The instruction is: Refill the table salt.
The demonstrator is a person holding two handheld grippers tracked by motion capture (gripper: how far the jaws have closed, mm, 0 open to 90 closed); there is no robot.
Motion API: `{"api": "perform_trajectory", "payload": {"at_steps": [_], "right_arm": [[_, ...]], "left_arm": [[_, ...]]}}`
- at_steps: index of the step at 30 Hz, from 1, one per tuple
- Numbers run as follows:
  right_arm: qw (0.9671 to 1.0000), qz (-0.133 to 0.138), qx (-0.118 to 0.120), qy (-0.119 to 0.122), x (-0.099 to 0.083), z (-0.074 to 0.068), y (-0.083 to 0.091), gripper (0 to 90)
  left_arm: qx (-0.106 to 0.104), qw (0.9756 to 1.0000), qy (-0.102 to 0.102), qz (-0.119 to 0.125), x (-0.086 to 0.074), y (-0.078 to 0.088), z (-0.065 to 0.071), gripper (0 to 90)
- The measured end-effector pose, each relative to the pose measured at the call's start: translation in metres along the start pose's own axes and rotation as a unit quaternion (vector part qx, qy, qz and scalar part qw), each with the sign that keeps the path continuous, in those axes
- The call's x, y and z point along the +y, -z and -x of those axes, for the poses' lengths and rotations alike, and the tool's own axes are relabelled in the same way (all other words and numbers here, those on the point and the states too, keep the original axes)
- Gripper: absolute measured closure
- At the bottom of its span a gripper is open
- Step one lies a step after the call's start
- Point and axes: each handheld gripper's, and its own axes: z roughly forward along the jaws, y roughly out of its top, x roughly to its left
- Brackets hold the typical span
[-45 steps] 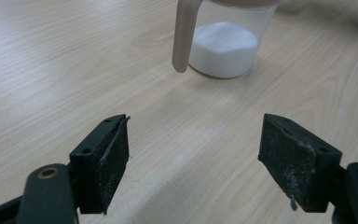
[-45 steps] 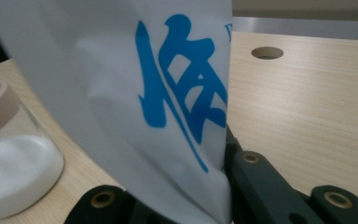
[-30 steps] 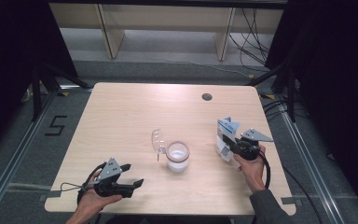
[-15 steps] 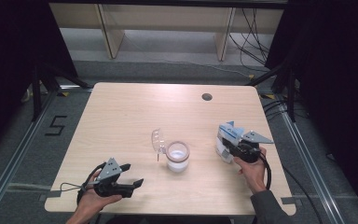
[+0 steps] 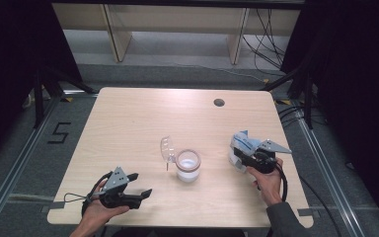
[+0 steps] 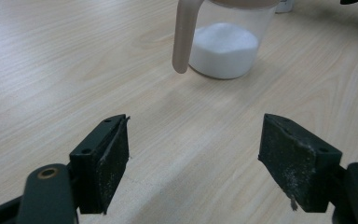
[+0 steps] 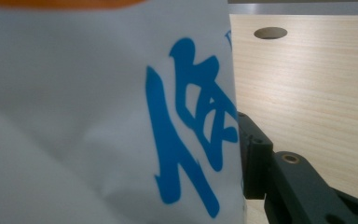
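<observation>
My right tool point(image 5: 241, 157) has just been easing open w/ the bag point(image 5: 243, 144) between its jaws on the worktop point(image 5: 128, 123). Bag's soft, light, slippery — grip mid-body. Left tool point(image 5: 140, 185) released; jar point(image 5: 188, 165) ahead of it.

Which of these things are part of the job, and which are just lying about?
In use: white bag with blue print at the right claw; clear plastic jar of white powder with its open lid.
Lying about: nothing loose; the wooden table has a round hole.
</observation>
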Motion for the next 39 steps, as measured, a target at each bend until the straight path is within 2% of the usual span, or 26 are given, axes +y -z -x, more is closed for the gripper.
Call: {"api": "perform_trajectory", "payload": {"at_steps": [2, 4, 5, 6, 7, 8, 12, 14, 15, 16, 18, 19, 20, 21, 25, 26, 27, 28, 29, 30, 33, 34, 35, 37, 38, 39], "right_arm": [[1.0000, -0.005, -0.004, 0.004, 0.000, -0.001, 0.002, 59.8], [0.9999, 0.009, -0.005, 0.012, 0.001, 0.002, 0.002, 57.2], [0.9999, 0.007, 0.000, -0.007, 0.001, -0.001, 0.004, 55.8], [0.9998, 0.016, -0.002, 0.008, 0.001, 0.002, 0.004, 53.2], [1.0000, 0.005, 0.000, 0.001, 0.002, 0.002, 0.007, 51.7], [0.9998, 0.008, -0.001, -0.019, 0.002, -0.002, 0.008, 50.7], [0.9998, 0.018, -0.002, -0.001, 0.003, 0.000, 0.009, 44.7], [0.9999, 0.012, -0.002, -0.010, 0.003, -0.003, 0.011, 43.2], [0.9999, 0.005, -0.010, 0.001, 0.003, -0.002, 0.012, 42.5], [1.0000, 0.006, -0.004, -0.004, 0.003, -0.002, 0.012, 41.4], [0.9995, 0.004, -0.005, -0.029, 0.003, -0.006, 0.013, 41.2], [0.9999, 0.011, 0.001, 0.000, 0.003, 0.000, 0.012, 40.3], [0.9993, 0.013, -0.004, -0.035, 0.003, -0.006, 0.013, 39.8], [0.9998, 0.015, -0.006, -0.008, 0.003, -0.003, 0.013, 39.3], [0.9997, 0.020, -0.003, -0.011, 0.004, -0.006, 0.016, 36.8], [0.9994, 0.020, -0.001, -0.029, 0.004, -0.009, 0.017, 36.4], [0.9997, 0.019, -0.001, -0.015, 0.005, -0.007, 0.018, 36.6], [0.9997, 0.023, 0.002, -0.011, 0.005, -0.006, 0.019, 38.7], [0.9994, 0.028, -0.003, -0.019, 0.005, -0.009, 0.021, 40.5], [0.9993, 0.036, -0.005, -0.009, 0.006, -0.009, 0.022, 40.4], [0.9992, 0.040, 0.000, -0.007, 0.008, -0.011, 0.026, 38.3], [0.9991, 0.042, -0.007, -0.008, 0.007, -0.011, 0.027, 38.1], [0.9987, 0.043, -0.001, -0.025, 0.007, -0.014, 0.028, 37.6], [0.9990, 0.044, -0.005, -0.009, 0.008, -0.012, 0.030, 36.1], [0.9987, 0.043, -0.008, -0.024, 0.007, -0.016, 0.032, 35.2], [0.9989, 0.044, -0.012, -0.015, 0.008, -0.015, 0.033, 34.3]], "left_arm": [[-0.001, 1.0000, 0.000, 0.001, 0.000, 0.000, 0.000, 23.9], [-0.001, 1.0000, 0.000, 0.001, 0.000, 0.000, 0.000, 23.9], [-0.001, 1.0000, 0.000, 0.000, 0.000, 0.000, 0.000, 23.9], [-0.001, 1.0000, 0.000, 0.000, 0.000, 0.000, 0.000, 23.9], [-0.001, 1.0000, 0.000, 0.000, 0.000, 0.000, 0.000, 23.9], [0.000, 1.0000, 0.001, 0.000, 0.000, 0.000, 0.000, 23.9], [-0.004, 1.0000, -0.001, 0.001, 0.000, -0.001, 0.000, 23.9], [-0.003, 1.0000, 0.002, 0.000, 0.000, -0.001, 0.000, 23.9], [-0.003, 1.0000, 0.002, 0.000, 0.000, -0.001, 0.000, 23.9], [-0.003, 1.0000, 0.003, 0.001, 0.000, -0.001, 0.000, 23.9], [-0.001, 1.0000, 0.004, 0.002, 0.000, -0.001, 0.000, 23.9], [0.002, 1.0000, 0.004, -0.001, 0.000, 0.000, 0.001, 23.9], [0.001, 1.0000, 0.004, 0.000, 0.000, -0.001, 0.000, 23.9], [-0.003, 1.0000, 0.004, 0.003, 0.000, -0.001, 0.000, 23.9], [-0.002, 1.0000, 0.003, 0.002, 0.000, -0.001, 0.000, 23.9], [0.001, 1.0000, 0.001, 0.002, 0.000, -0.001, 0.000, 23.9], [-0.001, 1.0000, 0.003, 0.003, 0.000, -0.001, 0.000, 23.9], [-0.001, 1.0000, 0.003, 0.004, -0.001, -0.002, 0.000, 23.9], [-0.002, 1.0000, 0.003, 0.002, 0.000, -0.001, 0.000, 23.9], [-0.001, 1.0000, 0.003, 0.001, 0.000, -0.001, 0.000, 23.9], [-0.002, 1.0000, 0.003, 0.000, 0.000, -0.001, 0.000, 23.9], [-0.002, 1.0000, 0.003, -0.001, 0.000, -0.001, 0.000, 23.9], [-0.003, 1.0000, 0.003, -0.001, 0.000, -0.001, 0.000, 23.9], [-0.002, 1.0000, 0.003, 0.000, 0.000, -0.001, 0.000, 23.8], [-0.002, 1.0000, 0.003, 0.000, 0.000, -0.001, 0.000, 23.8], [-0.001, 1.0000, 0.003, 0.001, 0.000, -0.001, 0.000, 23.9]]}}
